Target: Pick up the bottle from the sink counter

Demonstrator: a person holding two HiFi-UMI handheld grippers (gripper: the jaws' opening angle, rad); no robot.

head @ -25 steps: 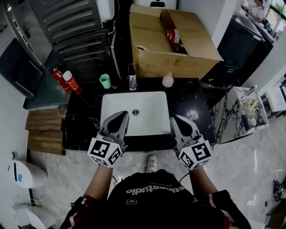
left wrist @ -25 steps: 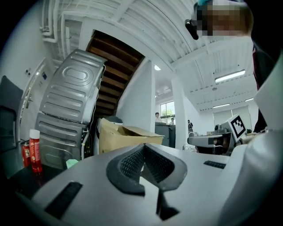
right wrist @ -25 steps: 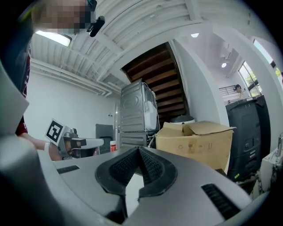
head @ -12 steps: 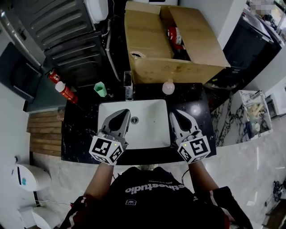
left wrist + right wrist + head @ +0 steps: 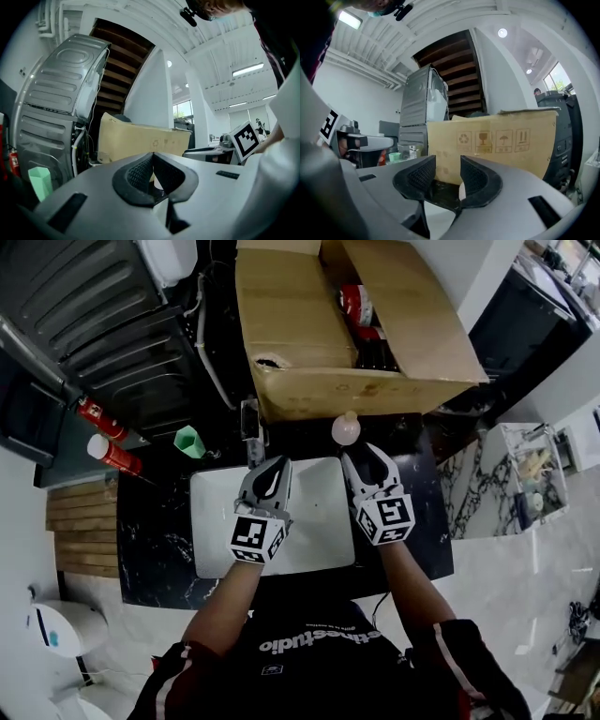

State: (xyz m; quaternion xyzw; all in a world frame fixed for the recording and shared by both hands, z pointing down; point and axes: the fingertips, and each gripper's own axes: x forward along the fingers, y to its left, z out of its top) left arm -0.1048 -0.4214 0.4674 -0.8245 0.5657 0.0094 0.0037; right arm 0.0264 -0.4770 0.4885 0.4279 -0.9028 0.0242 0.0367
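Observation:
A small pale pink round bottle stands on the black counter behind the white sink, against the cardboard box. My right gripper is just short of the bottle. Its jaws are opening, with a gap between the pads and nothing pressed in it. In the right gripper view a pale curve of the bottle shows low beyond the pads. My left gripper hovers over the sink's back edge with its jaws shut on nothing. A dark slim bottle stands just ahead of it.
A large open cardboard box fills the space behind the counter. A green cup sits at the back left of the counter. Two red cans lie on a ledge further left. A grey ribbed appliance stands at the far left.
Both grippers have moved forward over the sink towards the back of the counter. The right jaws, shut before, now stand apart. The left jaws stay shut.

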